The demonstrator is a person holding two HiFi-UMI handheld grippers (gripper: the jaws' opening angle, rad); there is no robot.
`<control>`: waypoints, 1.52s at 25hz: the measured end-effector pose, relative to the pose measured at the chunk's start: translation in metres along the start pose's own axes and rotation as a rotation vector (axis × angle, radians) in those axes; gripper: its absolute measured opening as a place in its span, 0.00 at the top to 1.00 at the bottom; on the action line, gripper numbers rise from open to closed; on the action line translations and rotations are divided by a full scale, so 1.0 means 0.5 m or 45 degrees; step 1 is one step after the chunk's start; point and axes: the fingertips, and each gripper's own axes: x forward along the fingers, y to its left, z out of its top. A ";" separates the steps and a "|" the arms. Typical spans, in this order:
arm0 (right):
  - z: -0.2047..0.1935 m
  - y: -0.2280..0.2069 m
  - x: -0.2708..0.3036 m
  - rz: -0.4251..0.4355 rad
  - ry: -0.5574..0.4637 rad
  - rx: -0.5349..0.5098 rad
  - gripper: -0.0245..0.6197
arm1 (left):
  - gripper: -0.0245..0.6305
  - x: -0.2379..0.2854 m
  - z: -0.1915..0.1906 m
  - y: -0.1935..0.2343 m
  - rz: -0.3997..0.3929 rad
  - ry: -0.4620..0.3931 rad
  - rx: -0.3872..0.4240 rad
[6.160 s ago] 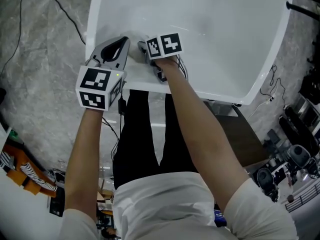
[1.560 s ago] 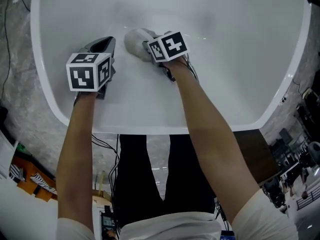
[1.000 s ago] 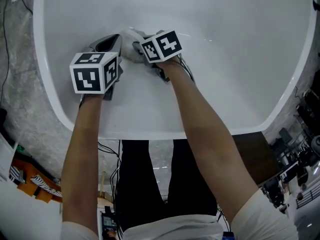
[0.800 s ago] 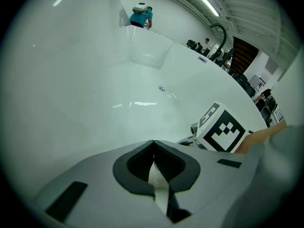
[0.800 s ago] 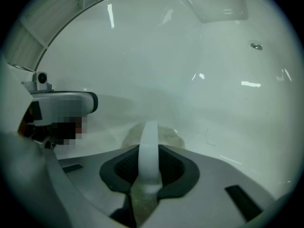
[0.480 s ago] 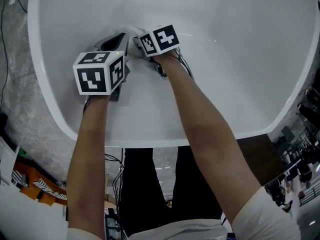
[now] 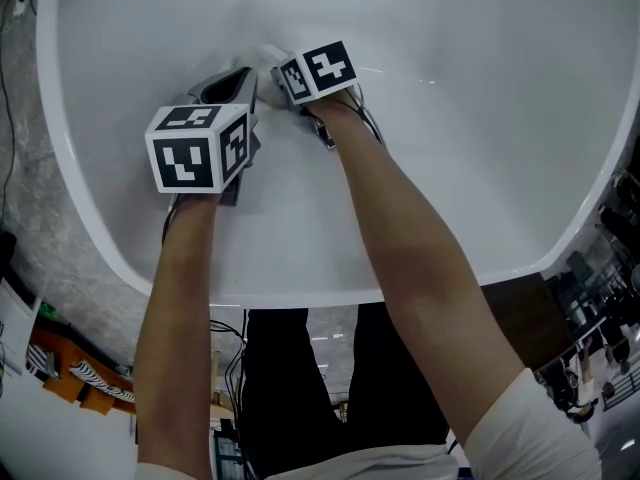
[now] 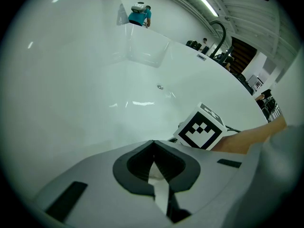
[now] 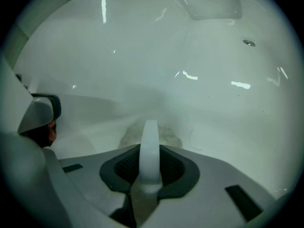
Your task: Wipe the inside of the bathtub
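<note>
Bathtub [image 7: 480, 118] seen from above, with both grippers inside the basin near its 10 o'clock wall. The right gripper [image 7: 279, 69] has its jaws closed on a pale fold of the cloth [image 7: 267, 55]. The rest of the cloth lies bunched against the tub surface just beyond the jaw tips, at 11 o'clock from the marker cube [image 7: 317, 70]. In the right gripper view, the clamped fold stands upright between the jaws of the right gripper [image 9: 149, 151], and the cloth [image 9: 164, 136] rests on the white floor ahead. The left gripper [image 7: 232, 86] sits just beside the right one, at its 8 o'clock. Its jaws meet at the tips with nothing between them. The drain [image 9: 248, 42] lies well apart, at 1 o'clock.
</note>
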 end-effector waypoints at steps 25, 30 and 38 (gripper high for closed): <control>-0.157 -0.260 -0.186 -0.235 0.089 0.084 0.81 | 0.94 0.067 -0.027 -0.141 -0.051 0.104 0.138; -0.167 -0.220 -0.218 -0.314 0.115 0.062 0.81 | 0.94 -0.001 -0.032 -0.125 -0.072 0.089 0.160; -0.211 -0.310 -0.267 -0.479 0.190 0.081 0.81 | 0.94 0.034 -0.028 -0.182 -0.086 0.104 0.190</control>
